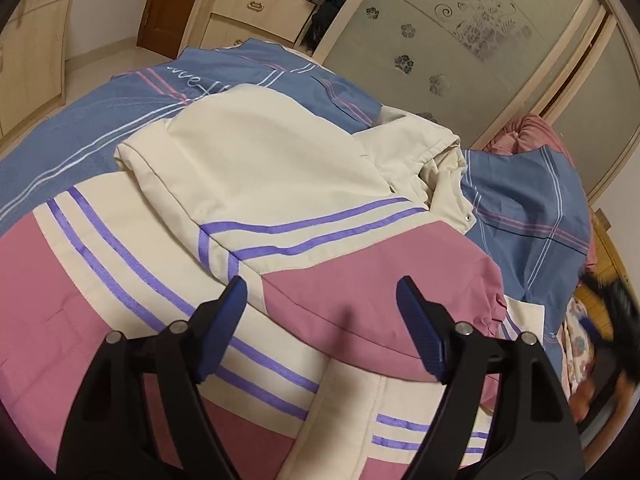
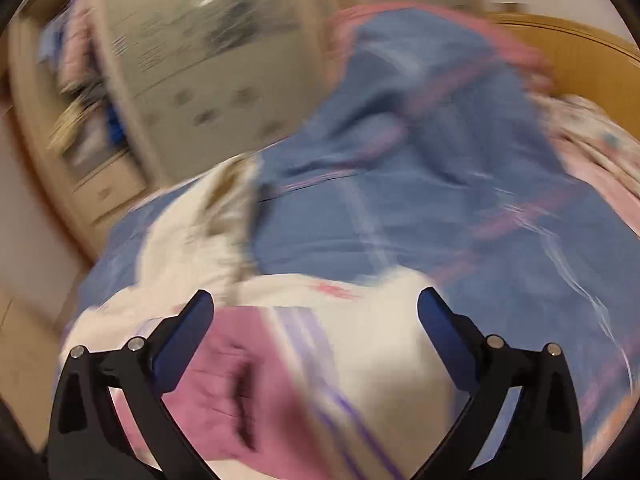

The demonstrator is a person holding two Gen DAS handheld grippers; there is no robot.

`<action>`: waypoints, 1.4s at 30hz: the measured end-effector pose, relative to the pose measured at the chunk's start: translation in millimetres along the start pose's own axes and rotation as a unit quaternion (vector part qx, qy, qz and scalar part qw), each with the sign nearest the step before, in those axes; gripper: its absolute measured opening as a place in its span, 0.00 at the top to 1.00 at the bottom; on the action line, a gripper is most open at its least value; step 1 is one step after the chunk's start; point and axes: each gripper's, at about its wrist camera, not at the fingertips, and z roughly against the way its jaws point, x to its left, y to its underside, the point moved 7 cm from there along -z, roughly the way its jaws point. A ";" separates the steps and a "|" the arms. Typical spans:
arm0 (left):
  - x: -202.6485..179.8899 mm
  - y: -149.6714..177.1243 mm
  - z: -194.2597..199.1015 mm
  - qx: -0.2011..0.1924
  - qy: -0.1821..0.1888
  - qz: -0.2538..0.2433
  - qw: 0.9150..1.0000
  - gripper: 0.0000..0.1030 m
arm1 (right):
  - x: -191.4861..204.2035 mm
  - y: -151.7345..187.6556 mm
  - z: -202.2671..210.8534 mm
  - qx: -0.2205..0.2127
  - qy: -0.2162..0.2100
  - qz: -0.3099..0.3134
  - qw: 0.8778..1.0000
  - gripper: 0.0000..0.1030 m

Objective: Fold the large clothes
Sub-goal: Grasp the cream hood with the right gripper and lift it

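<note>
A large cream and pink jacket (image 1: 280,168) with purple stripes and a cream hood lies spread on the blue bedspread (image 1: 80,136). One pink sleeve (image 1: 380,280) is folded across its body. My left gripper (image 1: 322,292) hovers open and empty just above that sleeve. In the blurred right wrist view, my right gripper (image 2: 316,304) is open and empty over the jacket's pink and cream part (image 2: 320,340). The right gripper also shows as a dark blur at the left wrist view's right edge (image 1: 616,312).
The blue bedspread (image 2: 440,200) has pink and white stripes. A wardrobe with frosted flower-pattern sliding doors (image 1: 460,40) stands beyond the bed. Wooden drawers (image 1: 256,4) and open shelves with clothes are at the back. A wooden headboard (image 2: 568,60) and floral pillow (image 2: 592,144) are to the right.
</note>
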 end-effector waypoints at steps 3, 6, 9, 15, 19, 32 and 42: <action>4.0 4.0 -4.7 -0.003 0.021 -0.005 1.000 0.22 | 49.0 -21.0 -72.1 0.086 -0.073 0.027 0.993 0.01; 15.6 6.8 -14.2 0.015 0.024 0.004 1.000 0.21 | 78.8 -35.4 -157.0 0.153 -0.102 0.003 0.983 0.01; 24.3 4.8 -19.7 0.022 0.024 0.017 0.999 0.20 | 100.9 -44.9 -221.2 0.173 -0.097 -0.045 0.979 0.01; 24.9 0.0 -21.6 0.017 0.037 0.024 0.999 0.18 | 147.6 -43.1 -279.5 0.182 -0.057 -0.055 0.980 0.04; 24.7 0.6 -22.6 0.017 0.036 0.025 0.999 0.18 | 153.4 -38.7 -260.2 0.159 -0.039 -0.030 0.986 0.83; 72.4 -27.7 66.6 -0.096 0.008 0.080 0.992 0.18 | 142.0 110.9 21.7 0.084 -0.202 0.316 0.923 0.95; 63.9 -33.5 132.8 -0.109 -0.010 0.038 0.993 0.14 | 35.2 141.7 74.6 0.093 -0.154 0.208 0.961 0.26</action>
